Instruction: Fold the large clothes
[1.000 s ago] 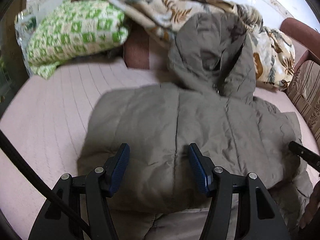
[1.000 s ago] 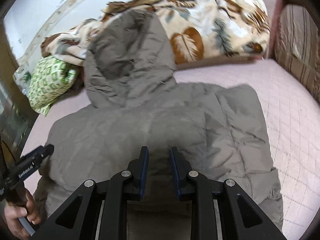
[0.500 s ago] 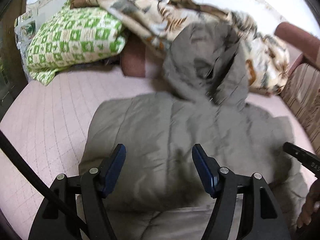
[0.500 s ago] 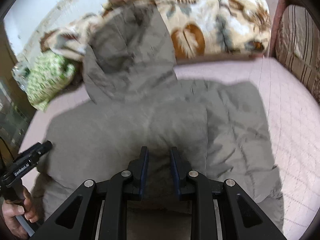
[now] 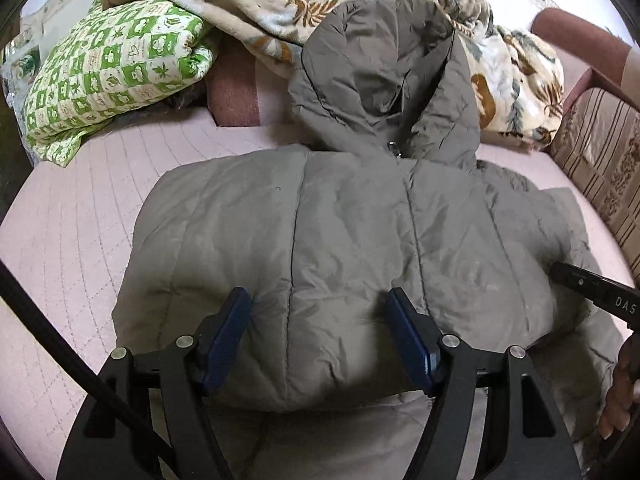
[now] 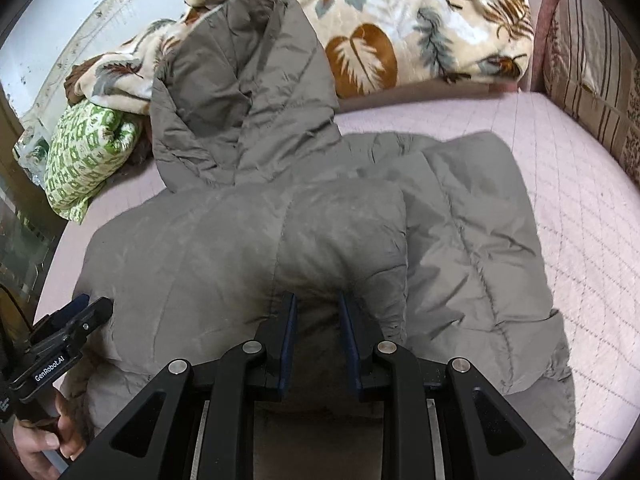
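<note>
A: Where does the jacket (image 5: 320,248) lie relative to the left gripper (image 5: 320,336)?

B: The grey padded jacket is spread on the pink quilted bed cover (image 5: 72,216) straight ahead of it and under it. The gripper's blue-padded fingers (image 5: 224,336) stand wide apart, one on either side of the folded-over bulge of fabric, with nothing pinched between them. The hood (image 5: 384,80) lies farther ahead, propped against the leaf-print blanket (image 5: 256,4).

A: And the right gripper (image 6: 317,342)?

B: Its jaws stand only narrowly parted over the jacket's near edge. Fabric bunches right at the fingertips, but whether any is clamped cannot be told. A folded panel edge runs just to the right of it.

A: Open room?

B: Left of the left gripper, bare cover stretches toward the green patterned pillow (image 5: 108,76). Right of the right gripper, bare cover reaches the striped cushion (image 6: 592,60). The jacket's far edges stop short of both.
</note>
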A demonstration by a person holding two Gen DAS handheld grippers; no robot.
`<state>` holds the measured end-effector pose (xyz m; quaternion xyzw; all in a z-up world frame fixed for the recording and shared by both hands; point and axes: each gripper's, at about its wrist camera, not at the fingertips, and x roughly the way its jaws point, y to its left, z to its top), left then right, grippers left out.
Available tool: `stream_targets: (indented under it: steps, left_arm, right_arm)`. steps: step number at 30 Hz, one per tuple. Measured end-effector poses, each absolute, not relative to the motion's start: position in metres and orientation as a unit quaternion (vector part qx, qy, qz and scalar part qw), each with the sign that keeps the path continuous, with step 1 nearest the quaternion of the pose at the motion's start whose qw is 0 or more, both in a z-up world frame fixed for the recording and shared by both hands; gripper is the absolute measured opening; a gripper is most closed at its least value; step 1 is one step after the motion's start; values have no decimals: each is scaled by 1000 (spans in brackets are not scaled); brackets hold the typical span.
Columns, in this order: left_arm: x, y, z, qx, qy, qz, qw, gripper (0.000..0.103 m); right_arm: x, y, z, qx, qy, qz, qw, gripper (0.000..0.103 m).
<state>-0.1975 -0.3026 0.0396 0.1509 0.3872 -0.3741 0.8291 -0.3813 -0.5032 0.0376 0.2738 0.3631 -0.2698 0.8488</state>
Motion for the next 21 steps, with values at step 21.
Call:
stream_targets:
  steps: [21]
  left_arm:
    - [-204, -246, 110, 63, 342, -410, 843, 70]
  right_arm:
    - [-451, -437, 128, 282, 338, -226, 869, 24]
